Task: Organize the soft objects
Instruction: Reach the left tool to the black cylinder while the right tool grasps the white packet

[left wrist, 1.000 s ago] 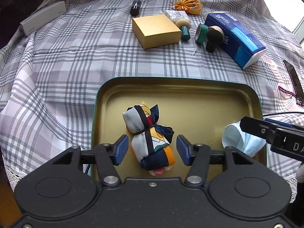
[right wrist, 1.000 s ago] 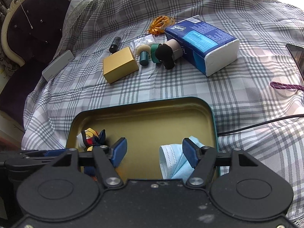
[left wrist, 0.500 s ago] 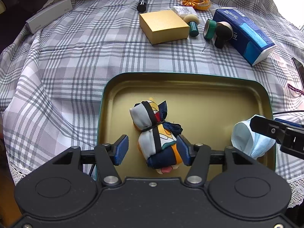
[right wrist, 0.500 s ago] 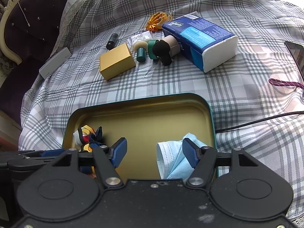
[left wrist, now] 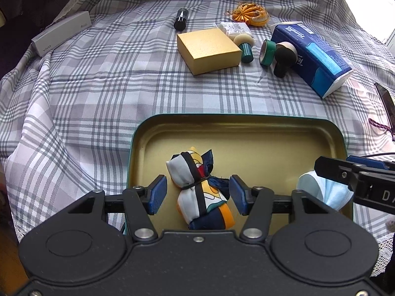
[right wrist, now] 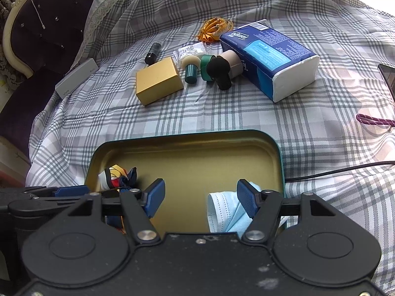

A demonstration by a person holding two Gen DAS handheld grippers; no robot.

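A gold tray with a teal rim (left wrist: 234,117) (right wrist: 187,133) lies on the checked cloth. In its left half rests a colourful scarf bundle (left wrist: 190,172) (right wrist: 116,175) tied with a dark band. My left gripper (left wrist: 197,194) is open and straddles the bundle; a gap shows at the left pad, and the right pad is close to the navy fabric. A crumpled light-blue face mask (left wrist: 311,185) (right wrist: 222,209) lies in the tray's right near corner. My right gripper (right wrist: 201,197) is open above the tray floor, its right finger over the mask, with nothing pinched.
Beyond the tray lie a gold box (left wrist: 209,49), a blue tissue pack (left wrist: 313,56), tape rolls and sponge puffs (left wrist: 281,56), a black cylinder (left wrist: 181,18) and an orange fabric piece (left wrist: 249,14). A grey box (left wrist: 61,33) is far left; a phone (left wrist: 387,103) and a cable (right wrist: 340,170) lie right.
The left view has shifted slightly over the tray, and the bundle stays lying between the open fingers. The right gripper and the mask look unchanged.
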